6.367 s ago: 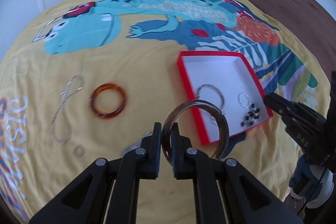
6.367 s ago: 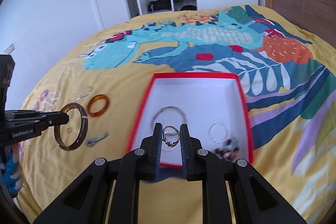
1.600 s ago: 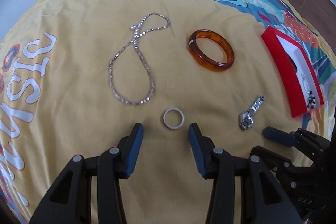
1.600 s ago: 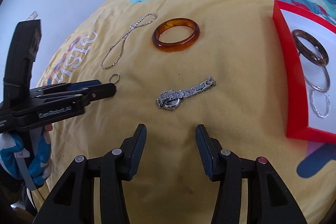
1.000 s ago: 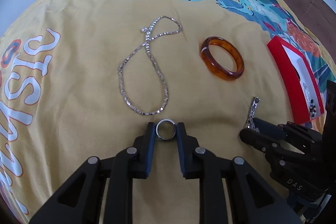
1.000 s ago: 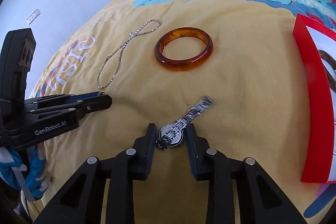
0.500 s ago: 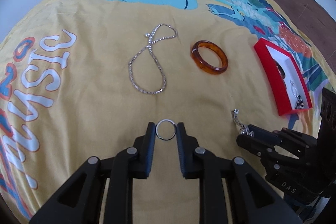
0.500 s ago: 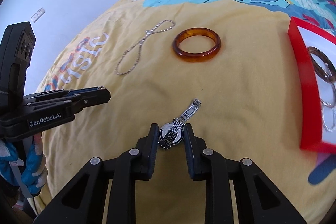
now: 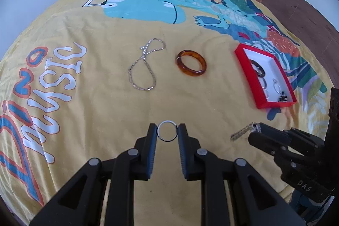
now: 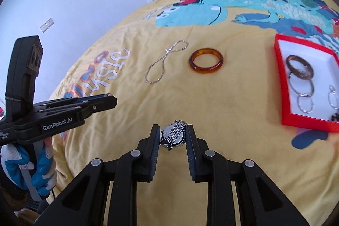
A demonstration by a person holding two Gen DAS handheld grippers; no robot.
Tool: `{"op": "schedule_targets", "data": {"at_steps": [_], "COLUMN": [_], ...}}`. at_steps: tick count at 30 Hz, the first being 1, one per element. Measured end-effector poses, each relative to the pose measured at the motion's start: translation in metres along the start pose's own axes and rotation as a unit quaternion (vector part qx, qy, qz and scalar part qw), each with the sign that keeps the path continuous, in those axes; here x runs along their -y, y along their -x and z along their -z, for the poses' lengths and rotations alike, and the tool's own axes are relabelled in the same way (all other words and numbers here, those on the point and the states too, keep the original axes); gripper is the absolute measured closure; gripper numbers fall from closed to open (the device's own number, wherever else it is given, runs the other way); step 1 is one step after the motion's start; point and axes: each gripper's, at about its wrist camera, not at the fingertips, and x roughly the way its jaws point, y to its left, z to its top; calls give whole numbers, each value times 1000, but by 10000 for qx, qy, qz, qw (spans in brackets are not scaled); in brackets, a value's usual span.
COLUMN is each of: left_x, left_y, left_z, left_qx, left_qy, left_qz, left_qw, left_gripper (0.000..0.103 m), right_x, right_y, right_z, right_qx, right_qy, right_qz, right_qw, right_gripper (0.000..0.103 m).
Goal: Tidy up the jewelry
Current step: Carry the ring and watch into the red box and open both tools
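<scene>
My left gripper pinches a thin silver ring; my right gripper clamps a steel link-band watch, both above the yellow printed bedspread.

Right gripper clamps a silver watch above a yellow bedspread. Amber bangle, chain necklace and red jewelry box lie beyond.

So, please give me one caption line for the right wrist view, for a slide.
Right gripper holds a silver watch above the yellow bedspread; amber bangle and chain necklace lie outside the red box.
</scene>
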Motion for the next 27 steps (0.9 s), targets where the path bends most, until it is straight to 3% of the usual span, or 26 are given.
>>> {"op": "schedule_targets", "data": {"at_steps": [8, 16, 27], "left_x": [49, 123, 234], "left_y": [8, -18, -88], "left_z": [-14, -41, -76], "left_qx": [80, 13, -258], "left_qy": [-338, -862, -1548], "left_qz": [286, 683, 1059], "left_qw": [9990, 9939, 9819], "left_gripper": [84, 84, 84], "right_x": [30, 109, 213], "right_y": [50, 83, 66], "right_z": [-14, -40, -59], "right_qx": [451, 773, 698], "right_qy": [-67, -288, -679], "right_qz": [328, 914, 1488], "right_qw": [9984, 9924, 9841], "right_gripper": [79, 79, 79]}}
